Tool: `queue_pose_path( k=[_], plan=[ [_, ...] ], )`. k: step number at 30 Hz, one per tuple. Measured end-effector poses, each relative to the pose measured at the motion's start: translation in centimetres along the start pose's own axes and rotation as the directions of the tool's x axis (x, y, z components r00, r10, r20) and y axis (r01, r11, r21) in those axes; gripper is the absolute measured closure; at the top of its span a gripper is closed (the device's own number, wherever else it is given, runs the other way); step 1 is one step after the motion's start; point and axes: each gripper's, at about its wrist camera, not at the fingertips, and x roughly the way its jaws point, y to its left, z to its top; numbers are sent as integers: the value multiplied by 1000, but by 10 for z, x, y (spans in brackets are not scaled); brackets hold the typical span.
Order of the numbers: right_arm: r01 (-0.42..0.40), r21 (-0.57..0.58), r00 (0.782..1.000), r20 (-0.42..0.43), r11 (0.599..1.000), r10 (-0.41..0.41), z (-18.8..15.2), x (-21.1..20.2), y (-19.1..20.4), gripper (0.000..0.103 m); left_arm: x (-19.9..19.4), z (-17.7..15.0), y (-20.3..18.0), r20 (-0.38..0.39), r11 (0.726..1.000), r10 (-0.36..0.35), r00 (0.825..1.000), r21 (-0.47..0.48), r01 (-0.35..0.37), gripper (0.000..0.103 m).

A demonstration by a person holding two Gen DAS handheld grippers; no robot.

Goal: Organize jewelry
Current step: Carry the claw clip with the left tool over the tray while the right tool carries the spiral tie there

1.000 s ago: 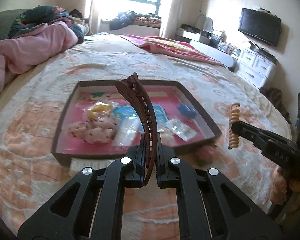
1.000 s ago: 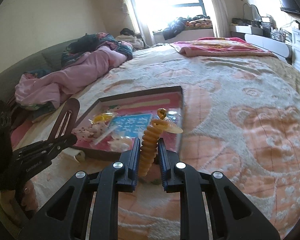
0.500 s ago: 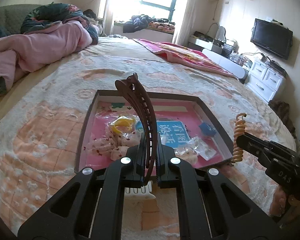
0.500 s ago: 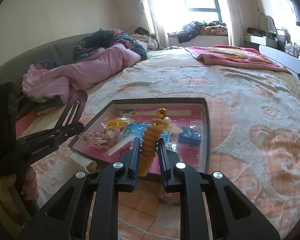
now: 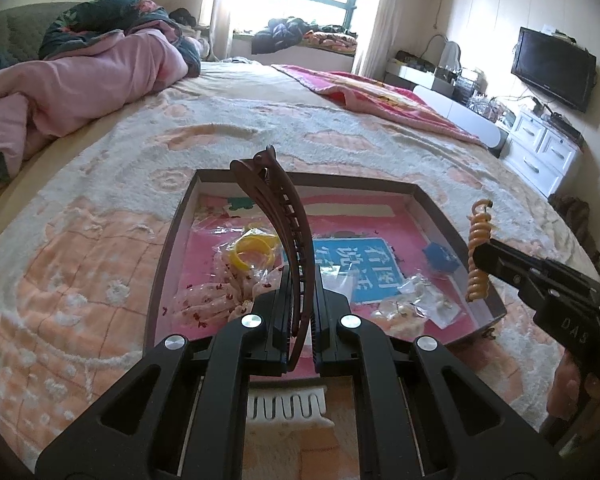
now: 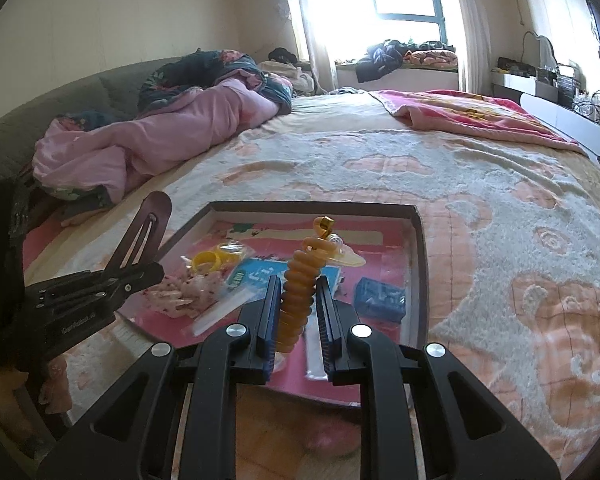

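My left gripper (image 5: 299, 300) is shut on a long curved brown hair clip (image 5: 278, 216) that stands upright above the near edge of a shallow dark-rimmed tray (image 5: 168, 240) with a pink floor. My right gripper (image 6: 297, 312) is shut on an orange spiral hair tie (image 6: 300, 284), held upright over the tray's near right part. In the left wrist view the right gripper (image 5: 480, 258) and the spiral tie (image 5: 478, 254) hang at the tray's right rim. The tray (image 6: 420, 264) holds a yellow ring in a bag (image 5: 252, 250), a pink patterned scrunchie (image 5: 212, 300), a small blue box (image 6: 380, 300) and clear bags.
The tray lies on a bed with a cream and peach blanket (image 6: 520, 240). A white comb-like clip (image 5: 286, 406) lies on the blanket just in front of the tray. A pink quilt (image 5: 80, 76) is heaped at the far left, a red blanket (image 5: 380, 96) at the far right.
Both grippers have moved forward toward the tray with their items; the tray looks nearer and larger, and the white comb-like clip has come into the left wrist view.
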Motion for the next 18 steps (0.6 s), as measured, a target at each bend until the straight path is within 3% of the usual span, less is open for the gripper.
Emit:
queue_pose_path(
  k=[11, 18],
  plan=[
    [60, -18, 994, -93, 998, -61, -13, 38, -16, 86, 34, -8, 8, -81, 1000, 2, 997, -10, -3, 100],
    [51, -2, 991, -127, 999, -50, -21, 47, -20, 85, 41, -11, 9, -96, 1000, 0, 995, 2, 1, 100]
  ],
)
